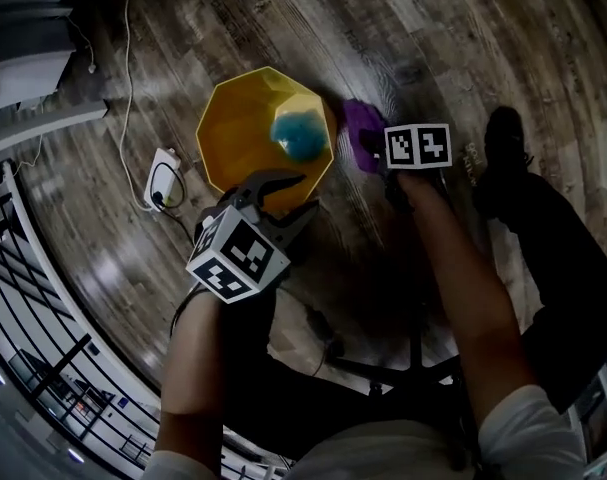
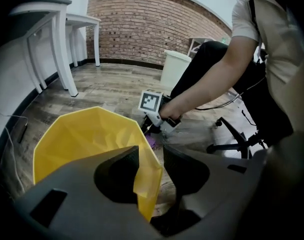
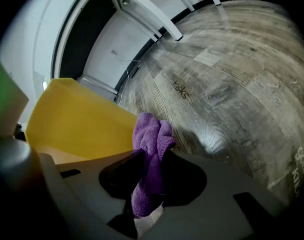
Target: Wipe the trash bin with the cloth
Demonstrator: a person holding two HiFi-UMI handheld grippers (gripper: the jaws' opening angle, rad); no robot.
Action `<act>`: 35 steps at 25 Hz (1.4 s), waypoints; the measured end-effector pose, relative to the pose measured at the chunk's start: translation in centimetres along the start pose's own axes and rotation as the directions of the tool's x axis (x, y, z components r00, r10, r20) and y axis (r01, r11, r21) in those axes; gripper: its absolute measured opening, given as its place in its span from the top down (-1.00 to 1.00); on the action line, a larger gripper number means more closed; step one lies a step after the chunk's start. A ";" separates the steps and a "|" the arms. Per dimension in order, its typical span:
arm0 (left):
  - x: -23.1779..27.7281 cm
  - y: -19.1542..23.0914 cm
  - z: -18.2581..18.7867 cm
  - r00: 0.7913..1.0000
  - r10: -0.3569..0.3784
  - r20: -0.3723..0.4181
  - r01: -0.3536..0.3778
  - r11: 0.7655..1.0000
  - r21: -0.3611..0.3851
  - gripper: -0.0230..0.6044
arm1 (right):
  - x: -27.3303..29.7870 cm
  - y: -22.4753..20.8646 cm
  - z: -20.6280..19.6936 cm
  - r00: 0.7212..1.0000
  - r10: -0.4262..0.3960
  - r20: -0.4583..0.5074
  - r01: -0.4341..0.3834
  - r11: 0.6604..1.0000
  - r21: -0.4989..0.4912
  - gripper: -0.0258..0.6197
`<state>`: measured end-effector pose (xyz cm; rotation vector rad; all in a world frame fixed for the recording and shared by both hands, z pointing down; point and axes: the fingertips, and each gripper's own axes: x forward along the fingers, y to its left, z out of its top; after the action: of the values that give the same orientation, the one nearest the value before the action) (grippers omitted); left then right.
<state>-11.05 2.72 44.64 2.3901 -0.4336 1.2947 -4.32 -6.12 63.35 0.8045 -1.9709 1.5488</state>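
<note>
The yellow faceted trash bin (image 1: 245,118) stands open on the wood floor, with a crumpled blue item (image 1: 299,137) inside it. My left gripper (image 1: 305,194) is at the bin's near rim. In the left gripper view its jaws straddle the rim (image 2: 144,181) with a gap on the right side, so the left gripper (image 2: 150,156) is open. The purple cloth (image 3: 150,149) hangs bunched in my right gripper (image 3: 152,159), which is shut on it. That gripper (image 1: 375,154) holds the cloth (image 1: 359,128) just outside the bin's right wall (image 3: 76,121).
A white power strip with a cable (image 1: 163,180) lies on the floor left of the bin. An office chair base (image 1: 408,363) is near my legs, and a shoe (image 1: 503,133) is at the right. White table legs (image 2: 61,49) and a white bin (image 2: 174,66) stand farther off.
</note>
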 end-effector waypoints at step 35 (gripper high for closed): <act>3.4 0.7 0.7 0.993 0.020 -0.120 -0.020 1.000 0.002 0.72 | -13.0 12.9 0.6 0.926 0.242 0.290 -0.296 0.942 0.156 0.57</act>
<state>-9.02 1.47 47.27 2.2984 -0.4226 1.4379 -4.45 -2.61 45.39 0.8893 -2.2224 1.9067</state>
